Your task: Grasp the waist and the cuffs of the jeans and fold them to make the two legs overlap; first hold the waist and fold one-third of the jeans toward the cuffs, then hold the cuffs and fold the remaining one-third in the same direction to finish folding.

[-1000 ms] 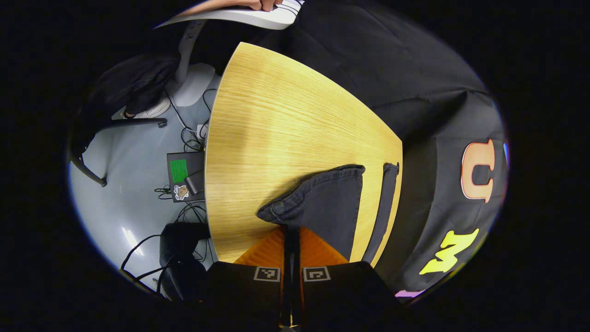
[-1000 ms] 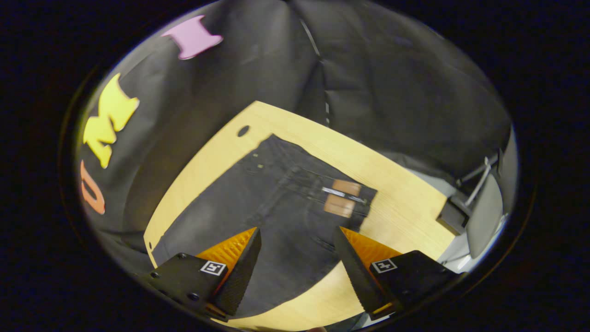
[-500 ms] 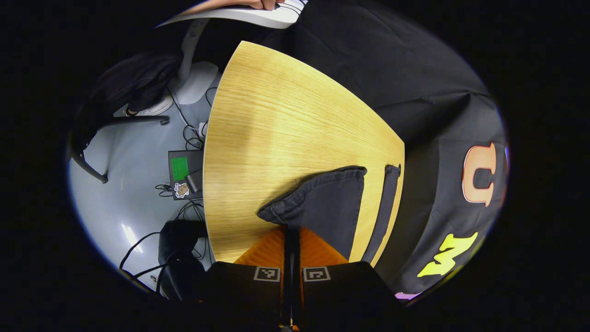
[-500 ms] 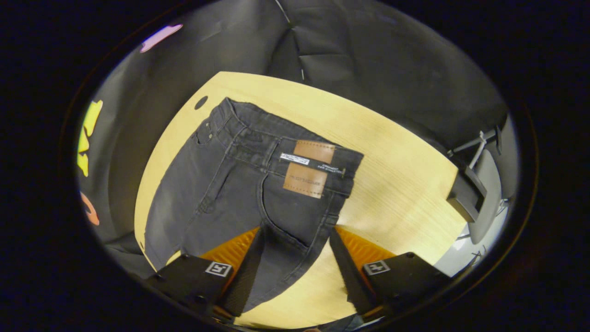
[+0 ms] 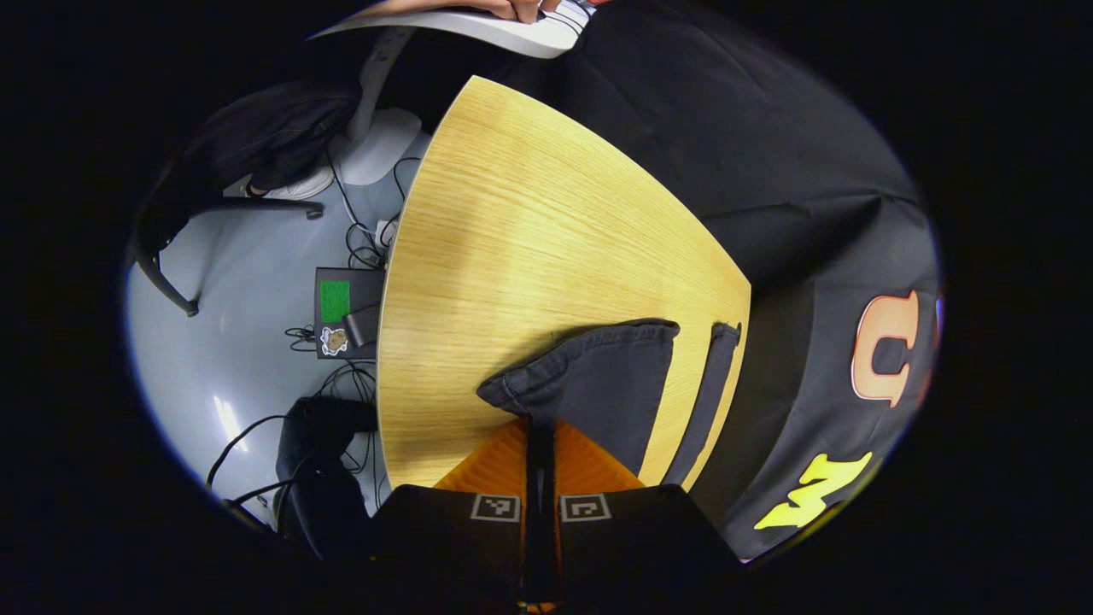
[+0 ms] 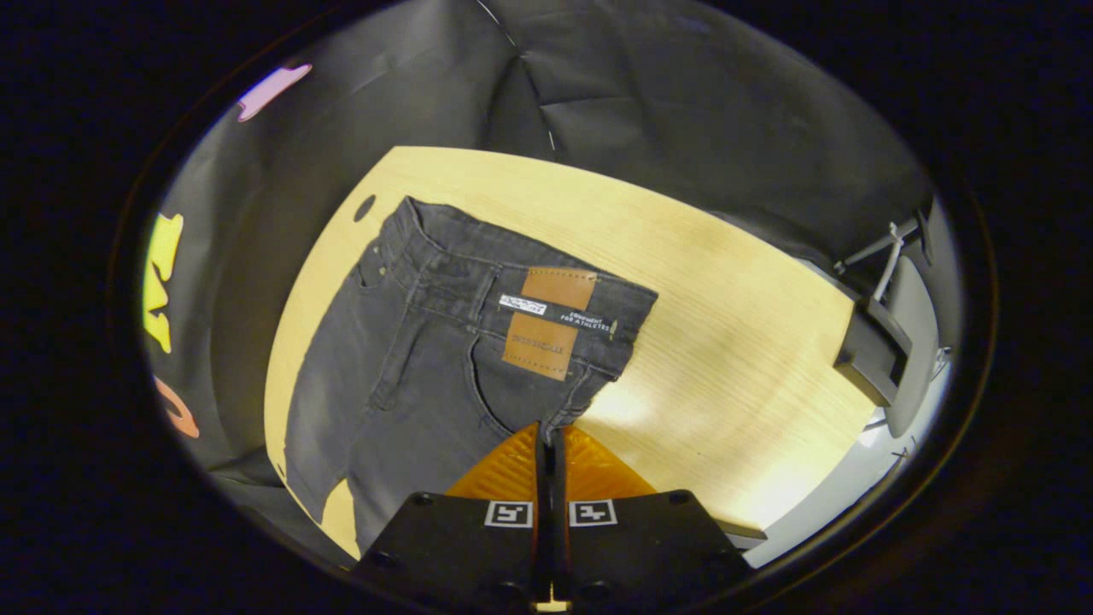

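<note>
Dark grey jeans [image 6: 410, 359] lie flat on the wooden table [image 6: 726, 282], waist at the far end with two tan patches [image 6: 546, 316] on the waistband. In the right gripper view, my right gripper [image 6: 546, 437] is shut on the near side edge of the jeans just below the waist. In the left gripper view, one leg end [image 5: 598, 384] rests on the table [image 5: 529, 239], and my left gripper [image 5: 538, 427] is shut on its cuff. The other leg [image 5: 709, 384] runs along the table's right edge.
Left of the table, the grey floor holds cables, a dark box with a green sticker [image 5: 341, 312] and a chair base [image 5: 222, 205]. A hand holds a white object [image 5: 512, 17] at the top. A dark box and chair [image 6: 879, 350] stand beyond the table's right end.
My right gripper has gone from open, straddling the jeans' edge, to shut on it near the waist. The left gripper stays shut on the cuff, barely shifting.
</note>
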{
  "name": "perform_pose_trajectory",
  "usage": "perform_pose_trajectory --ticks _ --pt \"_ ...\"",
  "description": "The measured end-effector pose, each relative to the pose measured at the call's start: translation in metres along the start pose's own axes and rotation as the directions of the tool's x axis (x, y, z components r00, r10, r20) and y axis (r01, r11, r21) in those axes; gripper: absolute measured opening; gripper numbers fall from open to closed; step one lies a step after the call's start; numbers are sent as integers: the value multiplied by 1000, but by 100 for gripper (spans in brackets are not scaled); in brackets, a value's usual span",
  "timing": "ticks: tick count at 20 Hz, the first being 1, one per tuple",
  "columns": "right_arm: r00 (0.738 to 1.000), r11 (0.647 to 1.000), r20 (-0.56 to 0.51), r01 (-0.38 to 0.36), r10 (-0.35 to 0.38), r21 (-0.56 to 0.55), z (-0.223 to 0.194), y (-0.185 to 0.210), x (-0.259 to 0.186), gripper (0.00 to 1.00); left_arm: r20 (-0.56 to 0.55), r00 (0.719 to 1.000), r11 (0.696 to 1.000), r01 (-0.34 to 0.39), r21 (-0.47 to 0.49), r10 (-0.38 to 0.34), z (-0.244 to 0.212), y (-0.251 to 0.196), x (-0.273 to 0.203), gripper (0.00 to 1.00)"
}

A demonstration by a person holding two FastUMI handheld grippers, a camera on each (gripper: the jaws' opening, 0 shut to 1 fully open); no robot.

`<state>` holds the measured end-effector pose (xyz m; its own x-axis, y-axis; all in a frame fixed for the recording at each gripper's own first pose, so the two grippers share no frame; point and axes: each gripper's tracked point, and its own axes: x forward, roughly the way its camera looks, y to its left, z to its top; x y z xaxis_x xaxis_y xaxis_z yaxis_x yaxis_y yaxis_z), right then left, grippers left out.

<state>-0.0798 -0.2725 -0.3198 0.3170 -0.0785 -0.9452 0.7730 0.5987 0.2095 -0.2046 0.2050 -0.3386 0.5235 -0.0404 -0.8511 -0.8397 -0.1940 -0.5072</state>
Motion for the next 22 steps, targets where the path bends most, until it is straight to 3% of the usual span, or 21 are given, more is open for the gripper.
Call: perform_pose_trajectory --ticks 6,12,15,16,20,22 --pt "970 968 51 -239 236 73 37 67 -46 1 -21 993 989 110 -98 -113 -2 -86 -21 3" --pt "915 908 55 -404 401 113 75 144 -57 1 -64 978 980 196 -44 -199 -9 -200 -1 3" --pt "895 886 64 -446 441 127 94 175 -41 0 -69 977 980 199 -25 -201 -14 -245 33 3" --pt "893 884 68 -449 444 128 100 182 -34 5 -72 978 981 194 -20 -195 -15 -258 45 4" --pt "892 885 102 -450 440 115 121 213 -6 1 -91 979 982 186 22 -183 -24 -306 103 0" --pt "899 895 125 -433 419 110 128 224 15 0 -81 984 984 164 73 -158 -27 -317 133 3"
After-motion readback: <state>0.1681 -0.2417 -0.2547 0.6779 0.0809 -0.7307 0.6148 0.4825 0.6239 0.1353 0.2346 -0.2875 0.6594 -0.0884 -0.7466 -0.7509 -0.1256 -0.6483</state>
